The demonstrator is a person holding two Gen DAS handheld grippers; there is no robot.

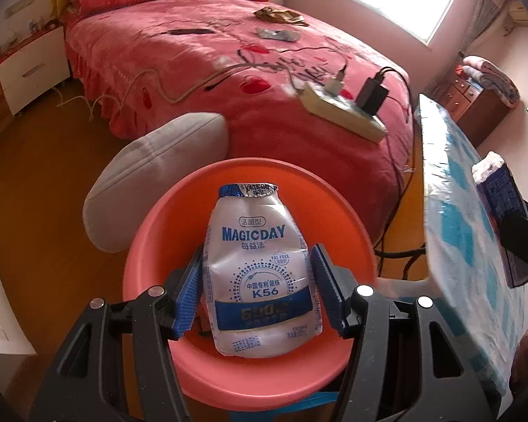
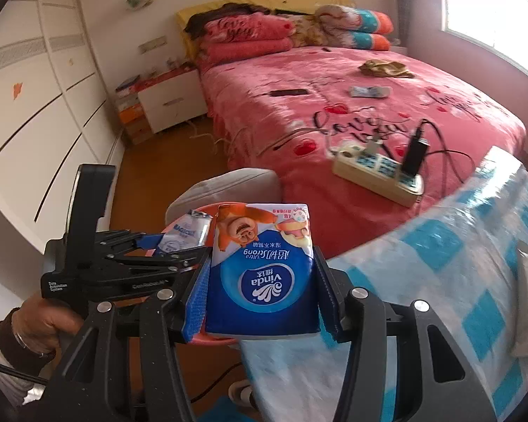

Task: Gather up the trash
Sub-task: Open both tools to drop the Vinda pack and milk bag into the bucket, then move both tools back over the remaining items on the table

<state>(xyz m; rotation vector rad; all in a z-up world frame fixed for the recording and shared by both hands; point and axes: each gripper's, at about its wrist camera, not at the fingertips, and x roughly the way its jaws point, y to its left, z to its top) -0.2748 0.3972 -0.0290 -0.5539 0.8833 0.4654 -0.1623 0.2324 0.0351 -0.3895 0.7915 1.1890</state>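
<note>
In the left wrist view my left gripper [image 1: 255, 281] is shut on a flattened white and blue MAGICDAY drink pouch [image 1: 258, 270], held over an orange-pink plastic basin [image 1: 158, 242]. In the right wrist view my right gripper [image 2: 260, 288] is shut on a blue Vinda tissue pack [image 2: 260, 274], beside the table edge. The left gripper with the pouch [image 2: 184, 234] shows there at the left, over the basin [image 2: 207, 340]. The right gripper with the tissue pack [image 1: 500, 190] shows at the right edge of the left view.
A table with a blue checked cloth [image 1: 457, 225] [image 2: 440, 263] stands at the right. A pink bed [image 2: 352, 105] lies ahead with a power strip [image 2: 376, 172], a brown wrapper [image 2: 385, 66] and a silver wrapper [image 2: 369, 91]. A grey cushion [image 1: 151, 176] sits behind the basin.
</note>
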